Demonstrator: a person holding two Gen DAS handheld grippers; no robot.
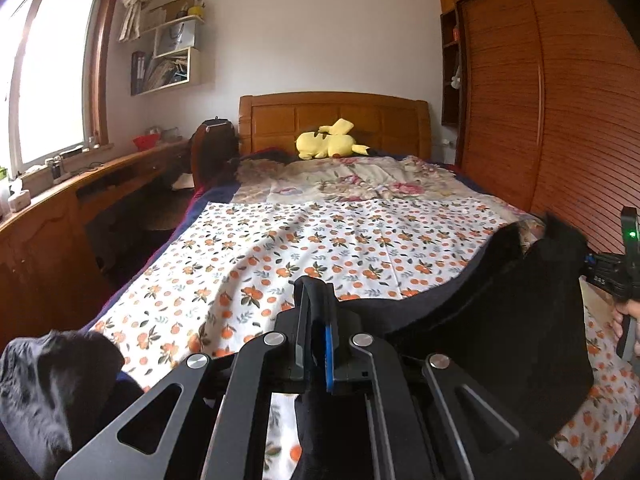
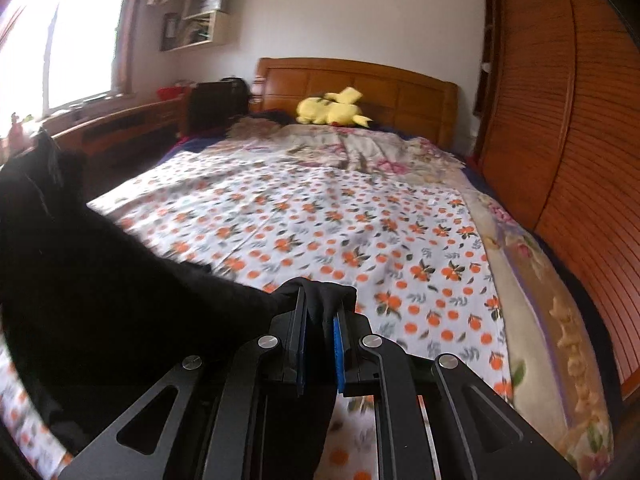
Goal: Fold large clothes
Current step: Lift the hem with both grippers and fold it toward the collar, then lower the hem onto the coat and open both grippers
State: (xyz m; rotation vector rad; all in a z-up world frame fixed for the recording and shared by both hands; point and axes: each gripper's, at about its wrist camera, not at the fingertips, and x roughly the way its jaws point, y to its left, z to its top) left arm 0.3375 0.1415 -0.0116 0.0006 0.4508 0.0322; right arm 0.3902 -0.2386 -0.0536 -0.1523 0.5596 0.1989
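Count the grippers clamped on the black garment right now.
2. The left gripper pinches the black garment at one edge; the right gripper pinches another edge, with the cloth hanging between them over the orange-print sheet.

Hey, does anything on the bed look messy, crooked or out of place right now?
Nothing damaged or spilled. The floral quilt near the headboard lies rumpled, and the yellow plush toy is tipped on its side. The black garment hangs unfolded between both grippers.
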